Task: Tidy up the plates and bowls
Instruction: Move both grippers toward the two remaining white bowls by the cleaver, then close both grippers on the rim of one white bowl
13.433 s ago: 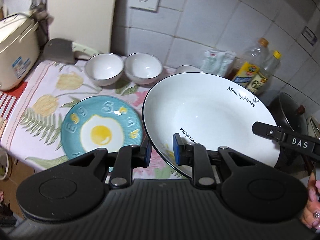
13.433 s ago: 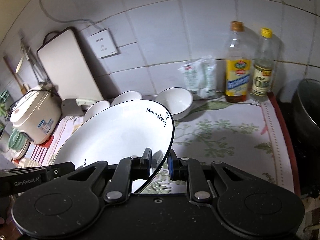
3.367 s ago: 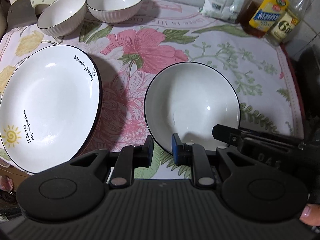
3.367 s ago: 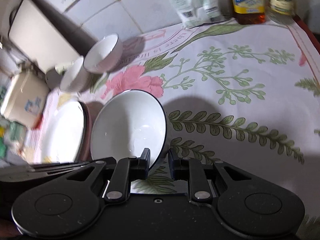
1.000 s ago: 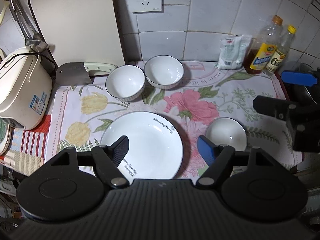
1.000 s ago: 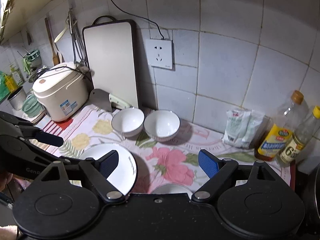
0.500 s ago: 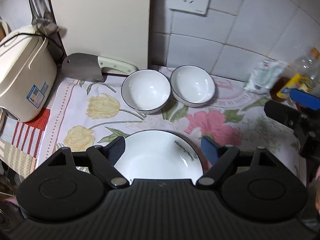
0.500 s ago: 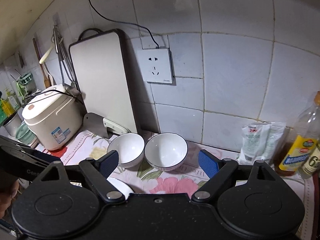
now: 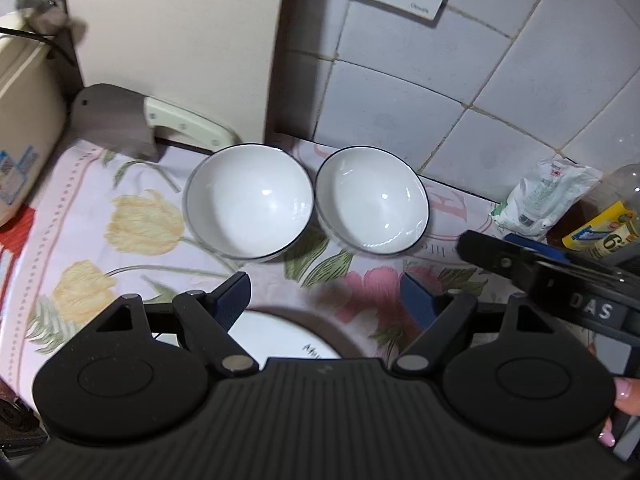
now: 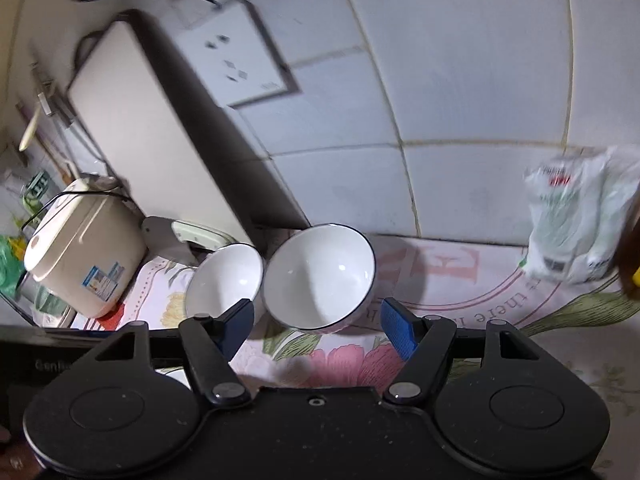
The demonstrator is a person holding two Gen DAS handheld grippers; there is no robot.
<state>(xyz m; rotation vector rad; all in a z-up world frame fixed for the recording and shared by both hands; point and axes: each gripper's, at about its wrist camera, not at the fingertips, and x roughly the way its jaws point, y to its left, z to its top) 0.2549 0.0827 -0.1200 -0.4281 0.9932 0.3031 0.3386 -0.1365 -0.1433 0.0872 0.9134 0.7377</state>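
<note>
Two white bowls with dark rims stand side by side on the flowered cloth by the tiled wall: the left bowl [image 9: 248, 200] [image 10: 224, 276] and the right bowl [image 9: 372, 198] [image 10: 318, 272]. My left gripper [image 9: 324, 284] hovers just in front of them, jaws wide and closing a little, with nothing between them. Under it lies the large white plate [image 9: 280, 340], mostly hidden. My right gripper [image 10: 317, 308] faces the right bowl from the near side, its jaws closing around nothing; in the left wrist view it reaches in at the right [image 9: 520, 256].
A cleaver [image 9: 116, 124] lies behind the left bowl, under a leaning cutting board [image 9: 172, 40]. A rice cooker [image 10: 80, 256] stands at the far left. A white packet [image 9: 544, 196] and an oil bottle [image 9: 608, 232] stand at the right by the wall.
Both grippers have come down and forward towards the two back bowls, which now look much larger. The right jaws have narrowed. The small bowl at the front right has left the view.
</note>
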